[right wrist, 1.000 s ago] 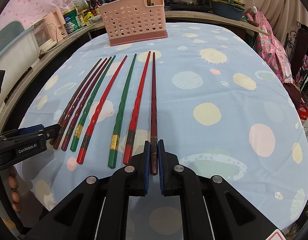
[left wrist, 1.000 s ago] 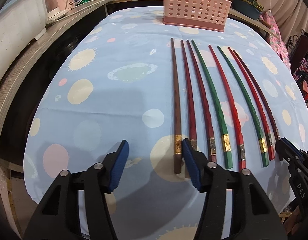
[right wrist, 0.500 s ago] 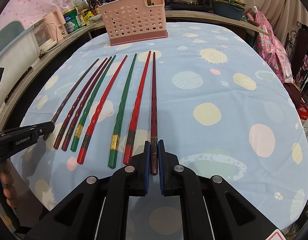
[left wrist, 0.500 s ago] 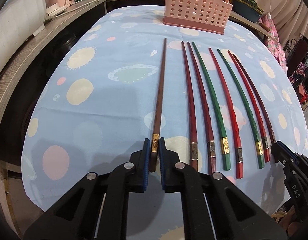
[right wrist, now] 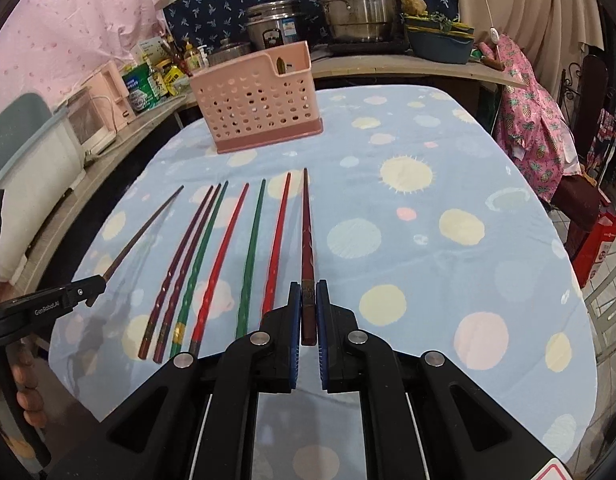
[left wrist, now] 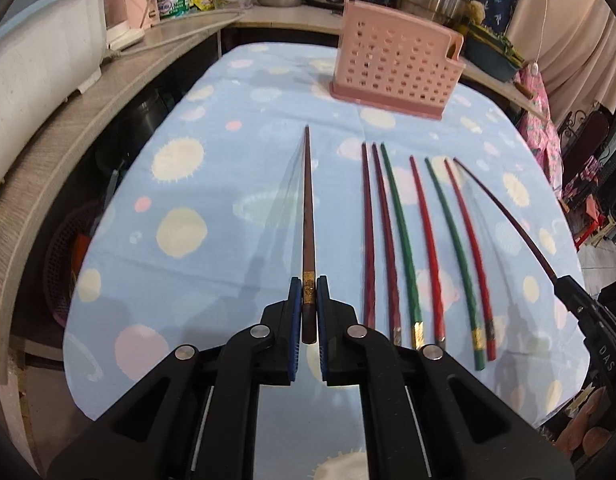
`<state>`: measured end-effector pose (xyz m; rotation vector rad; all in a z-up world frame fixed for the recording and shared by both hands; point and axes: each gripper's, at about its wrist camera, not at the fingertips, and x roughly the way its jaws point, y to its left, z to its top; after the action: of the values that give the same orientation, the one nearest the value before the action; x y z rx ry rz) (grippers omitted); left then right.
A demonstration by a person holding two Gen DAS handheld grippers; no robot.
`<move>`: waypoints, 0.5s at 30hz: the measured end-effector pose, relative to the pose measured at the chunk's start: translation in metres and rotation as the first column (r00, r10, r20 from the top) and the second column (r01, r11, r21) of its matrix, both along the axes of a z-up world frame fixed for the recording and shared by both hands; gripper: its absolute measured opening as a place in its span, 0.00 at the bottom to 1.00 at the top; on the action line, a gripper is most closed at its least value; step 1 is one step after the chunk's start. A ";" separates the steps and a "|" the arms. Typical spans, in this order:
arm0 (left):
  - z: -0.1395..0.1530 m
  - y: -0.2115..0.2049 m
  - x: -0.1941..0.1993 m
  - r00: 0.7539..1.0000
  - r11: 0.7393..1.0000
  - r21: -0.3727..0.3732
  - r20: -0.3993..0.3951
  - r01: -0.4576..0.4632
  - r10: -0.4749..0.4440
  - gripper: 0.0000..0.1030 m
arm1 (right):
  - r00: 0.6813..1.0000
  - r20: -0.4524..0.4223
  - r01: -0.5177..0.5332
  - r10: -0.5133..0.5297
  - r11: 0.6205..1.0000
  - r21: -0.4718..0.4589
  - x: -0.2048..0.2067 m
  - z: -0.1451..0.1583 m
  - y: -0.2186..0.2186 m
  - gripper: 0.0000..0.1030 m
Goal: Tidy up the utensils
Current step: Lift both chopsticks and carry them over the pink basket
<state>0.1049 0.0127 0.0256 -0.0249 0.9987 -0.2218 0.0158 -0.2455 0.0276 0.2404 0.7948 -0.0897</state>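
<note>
Brown chopstick (left wrist: 308, 216) clamped in left tongs (left wrist: 308, 300); maroon chopstick (right wrist: 307, 240) in right tongs (right wrist: 308, 304), both angled down.

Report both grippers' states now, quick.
Left gripper: closed on the brown chopstick, near its gold-banded end.
Right gripper: closed on the dark red chopstick, near its thick end.

Left gripper (left wrist: 308, 300): black plastic arms with triangular cutouts, blue ribbed pads (left wrist: 295, 312), round silver screws. Right gripper (right wrist: 308, 304) identical; side marked "DAS" in white. The left one's side reads "GenRobot.AI". Bare fingers (right wrist: 30, 400) wrap its black handle.
</note>
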 end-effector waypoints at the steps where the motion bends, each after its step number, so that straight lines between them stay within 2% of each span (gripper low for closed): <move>1: 0.006 0.001 0.002 1.000 1.000 -0.004 0.015 -0.002 0.002 0.07 | 1.000 0.015 0.004 -0.003 1.000 -0.004 0.003 0.007 -0.003 0.07; 8: 0.057 0.004 0.028 0.992 0.999 -0.031 0.123 -0.021 0.025 0.07 | 0.993 0.115 0.027 -0.026 1.000 0.000 0.027 0.052 -0.023 0.07; 15: 0.115 -0.004 0.066 0.970 0.997 -0.067 0.238 -0.025 0.041 0.07 | 0.976 0.216 0.045 -0.038 0.999 -0.028 0.060 0.097 -0.034 0.07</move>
<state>0.1706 0.0091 0.1404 -0.0714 0.7495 -0.2205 0.0760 -0.2792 0.1247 0.2317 0.5725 -0.1136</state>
